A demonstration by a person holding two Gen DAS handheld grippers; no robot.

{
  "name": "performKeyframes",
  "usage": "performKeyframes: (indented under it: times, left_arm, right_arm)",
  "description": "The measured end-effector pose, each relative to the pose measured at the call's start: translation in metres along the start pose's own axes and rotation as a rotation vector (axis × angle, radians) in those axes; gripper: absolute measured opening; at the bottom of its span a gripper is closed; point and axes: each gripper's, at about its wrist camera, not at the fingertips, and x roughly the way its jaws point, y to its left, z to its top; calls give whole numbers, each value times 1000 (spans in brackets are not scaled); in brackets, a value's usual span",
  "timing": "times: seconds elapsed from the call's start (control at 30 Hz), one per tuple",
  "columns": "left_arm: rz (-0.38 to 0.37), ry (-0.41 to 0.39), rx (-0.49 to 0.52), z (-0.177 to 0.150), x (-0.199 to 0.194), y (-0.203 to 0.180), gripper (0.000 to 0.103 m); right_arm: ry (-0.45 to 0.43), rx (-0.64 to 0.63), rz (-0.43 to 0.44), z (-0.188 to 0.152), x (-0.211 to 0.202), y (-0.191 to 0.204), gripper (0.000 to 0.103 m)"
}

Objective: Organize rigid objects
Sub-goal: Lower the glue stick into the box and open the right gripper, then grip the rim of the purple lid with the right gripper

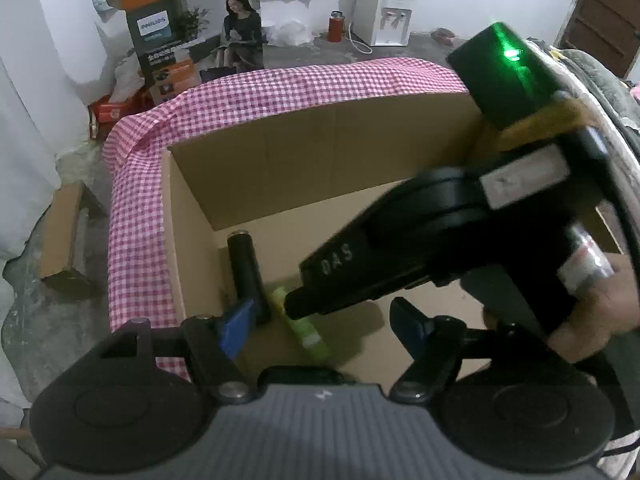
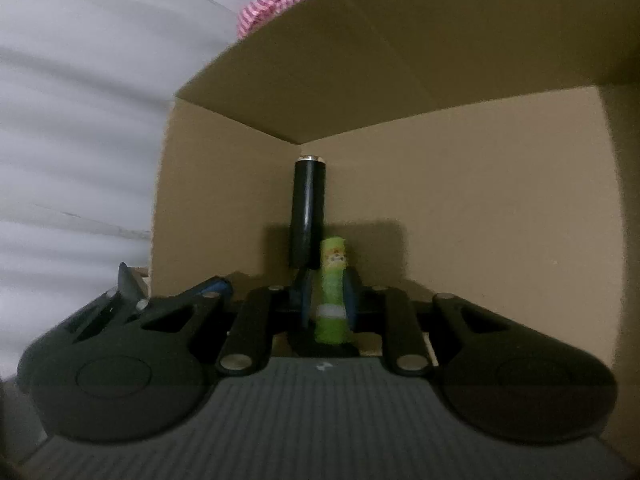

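Note:
An open cardboard box [image 1: 320, 160] holds a black cylinder [image 1: 244, 268] lying along its left wall and a green tube [image 1: 310, 334] beside it on the floor. My left gripper [image 1: 322, 324] hangs over the box's near edge, open, with nothing gripped. My right gripper [image 1: 294, 306] reaches in from the right, its tips at the tube's far end. In the right wrist view the green tube [image 2: 332, 300] lies between the blue fingers [image 2: 306, 300] of my right gripper [image 2: 329, 276], which stand narrowly apart. The black cylinder [image 2: 308, 212] lies just beyond, in the box corner.
A pink checked cloth [image 1: 280, 88] is draped around the box's outside. A person's hand [image 1: 592, 320] holds the right gripper. On the floor behind stand a printed carton [image 1: 192, 40], a red bottle [image 1: 335, 26] and a white water dispenser [image 1: 388, 16]. A cardboard piece [image 1: 60, 240] lies at left.

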Motion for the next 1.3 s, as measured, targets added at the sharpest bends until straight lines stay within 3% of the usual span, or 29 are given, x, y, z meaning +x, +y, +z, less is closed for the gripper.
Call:
performKeyframes:
  times: [0.1,0.3,0.57,0.7,0.9,1.07,1.3]
  left_arm:
    - [-2,-21,-8,-2,-5,0,75]
    - [-32,-105,-7,-13,-39,-5,75]
    - [-134,-293,50,-56,-119,-34,80]
    - [-215,-313,109,-87,-132,-57,81]
    - [-288,-253,198,-135,-108,-98,82]
    - [-203,-185,280,-159,-58,-131,82]
    - [-137,-109,317,-167,-11,-146,81]
  right_arm:
    - [-5,8,28,4,-3,1,36]
    - [-107,-26,56,-12,-55,6,37]
    - [-346,-195,114,-109,-175,13,38]
    - [-413,-212,92,-171,-205,-1,39]
    - [-428,-160,20,-229,-191,-51,39]
    - [-426,-154,-152,-252,-155,-82,39]
    - [-378,-200,-229,-244,-120,-92,36]
